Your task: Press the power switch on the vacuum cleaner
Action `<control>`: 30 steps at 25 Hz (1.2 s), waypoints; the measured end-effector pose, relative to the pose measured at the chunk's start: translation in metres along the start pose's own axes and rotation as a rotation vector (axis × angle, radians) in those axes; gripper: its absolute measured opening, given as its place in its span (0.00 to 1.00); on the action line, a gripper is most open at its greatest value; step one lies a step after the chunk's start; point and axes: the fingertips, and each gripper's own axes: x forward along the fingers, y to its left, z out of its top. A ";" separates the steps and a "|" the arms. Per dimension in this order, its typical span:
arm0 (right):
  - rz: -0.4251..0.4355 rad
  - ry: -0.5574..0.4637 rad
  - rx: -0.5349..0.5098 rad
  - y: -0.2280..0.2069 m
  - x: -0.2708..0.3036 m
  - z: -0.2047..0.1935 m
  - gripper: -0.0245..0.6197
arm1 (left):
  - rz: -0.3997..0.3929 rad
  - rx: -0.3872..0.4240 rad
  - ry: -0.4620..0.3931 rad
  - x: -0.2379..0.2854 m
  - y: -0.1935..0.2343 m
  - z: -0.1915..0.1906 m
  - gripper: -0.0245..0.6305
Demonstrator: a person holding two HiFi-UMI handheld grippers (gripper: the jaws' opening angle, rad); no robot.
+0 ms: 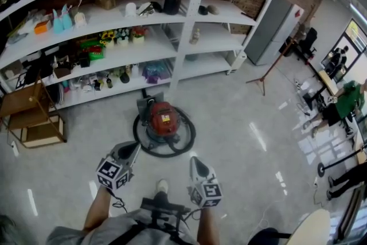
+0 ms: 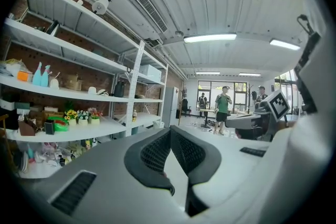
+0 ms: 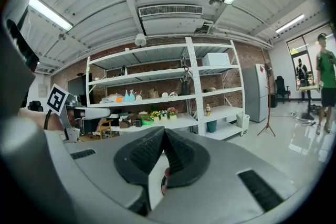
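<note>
Left gripper (image 1: 133, 149) and right gripper (image 1: 196, 163), both pinched together and empty, hang near the red vacuum (image 1: 164, 121), likely heavy and rigid, best prodded on top.

Bare floor (image 1: 241, 123) lies between the left gripper (image 1: 135, 147), the right gripper (image 1: 194, 160) and the vacuum cleaner (image 1: 164, 120), so its top is open from the near side. A black hose (image 1: 136, 135) rings its base (lying flat). The shelves (image 1: 189, 26) stand close behind it. A wooden stand (image 1: 31, 117) sits well off left, a tripod (image 1: 264, 74) well off right.
</note>
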 end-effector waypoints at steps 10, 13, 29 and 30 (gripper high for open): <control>0.015 0.018 0.005 -0.052 0.057 0.014 0.06 | 0.018 -0.014 0.006 0.070 0.025 0.009 0.05; 0.027 0.025 0.008 -0.065 0.074 0.016 0.06 | 0.021 -0.017 0.009 0.088 0.028 0.012 0.05; 0.119 0.034 -0.004 -0.113 0.147 0.021 0.06 | 0.109 -0.038 0.010 0.151 0.051 0.021 0.05; 0.124 0.036 -0.002 -0.114 0.150 0.023 0.06 | 0.114 -0.041 0.010 0.153 0.052 0.021 0.05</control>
